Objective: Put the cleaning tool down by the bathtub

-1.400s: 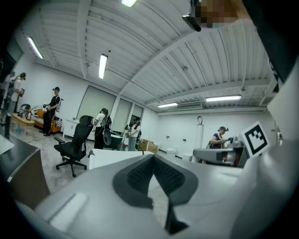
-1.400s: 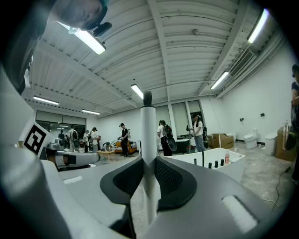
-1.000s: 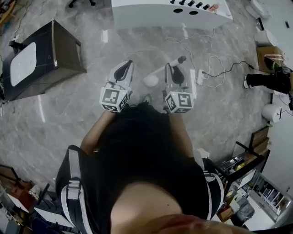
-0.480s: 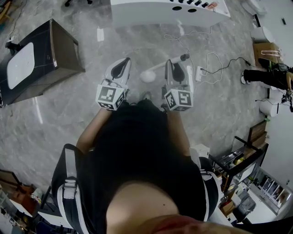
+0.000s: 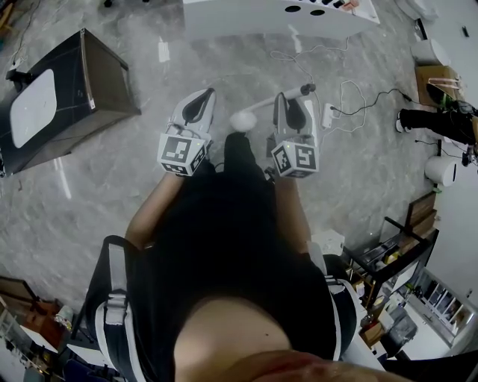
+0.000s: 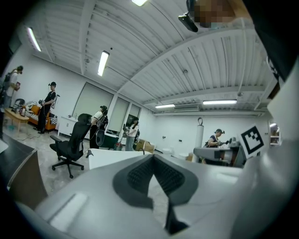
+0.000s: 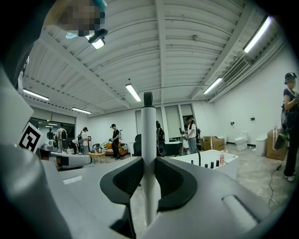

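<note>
The cleaning tool is a white brush with a rounded head [image 5: 243, 120] and a long white handle [image 7: 148, 130] that ends in a dark tip. My right gripper [image 5: 288, 98] is shut on the handle, which stands upright between its dark pads in the right gripper view and crosses the jaws in the head view. My left gripper [image 5: 204, 97] is beside it on the left, shut with nothing in it, and its pads [image 6: 140, 175] meet at the tip. The white bathtub [image 5: 269, 19] lies ahead on the grey floor, with several small bottles on its rim [image 7: 212, 164].
A dark cabinet [image 5: 104, 82] with a white basin top stands on the left. A power strip and loose cables [image 5: 328, 116] lie on the floor near the tub. A black office chair [image 6: 70, 142], a toilet [image 7: 240, 139] and several people are further off. A shelf unit [image 5: 396, 268] is at the right.
Both grippers have shifted a little up the picture toward the bathtub, and the brush has gone with the right one. Neither grip has changed.
</note>
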`<state>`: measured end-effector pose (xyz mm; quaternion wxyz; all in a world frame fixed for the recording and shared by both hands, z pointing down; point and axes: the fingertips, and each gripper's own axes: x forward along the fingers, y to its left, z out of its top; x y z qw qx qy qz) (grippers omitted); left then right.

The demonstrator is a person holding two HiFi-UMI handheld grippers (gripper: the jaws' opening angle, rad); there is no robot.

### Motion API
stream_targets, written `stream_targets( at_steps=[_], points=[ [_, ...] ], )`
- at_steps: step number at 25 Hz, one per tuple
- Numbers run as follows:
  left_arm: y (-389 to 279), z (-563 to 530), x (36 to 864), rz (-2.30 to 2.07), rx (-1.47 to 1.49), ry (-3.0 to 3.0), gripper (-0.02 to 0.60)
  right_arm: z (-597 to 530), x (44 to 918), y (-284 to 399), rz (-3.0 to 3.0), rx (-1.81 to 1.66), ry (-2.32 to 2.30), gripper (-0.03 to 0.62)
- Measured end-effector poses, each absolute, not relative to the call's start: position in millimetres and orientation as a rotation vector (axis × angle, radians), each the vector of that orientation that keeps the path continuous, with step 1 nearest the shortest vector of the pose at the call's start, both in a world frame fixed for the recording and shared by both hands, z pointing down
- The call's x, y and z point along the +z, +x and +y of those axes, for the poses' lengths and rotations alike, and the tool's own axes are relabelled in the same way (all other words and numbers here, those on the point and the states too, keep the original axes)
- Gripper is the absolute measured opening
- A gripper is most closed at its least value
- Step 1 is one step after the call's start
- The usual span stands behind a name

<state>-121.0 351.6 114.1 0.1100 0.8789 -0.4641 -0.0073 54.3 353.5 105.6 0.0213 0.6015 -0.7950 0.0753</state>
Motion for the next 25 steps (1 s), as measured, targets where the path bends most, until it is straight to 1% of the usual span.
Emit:
stream_targets(
  at_steps=[8,25],
  points=[
    [-94.4,312.6,132.4,-1.358,0.002,2.551,0.009,311.8,118.7,73.8,-2.479,0.237,1.846,0.083],
    [17.7,195.1,140.2,-1.378,0.032,2.529,0.008,185.1,144.6,170.2,-2.539,0.266,1.733,0.083]
  ],
)
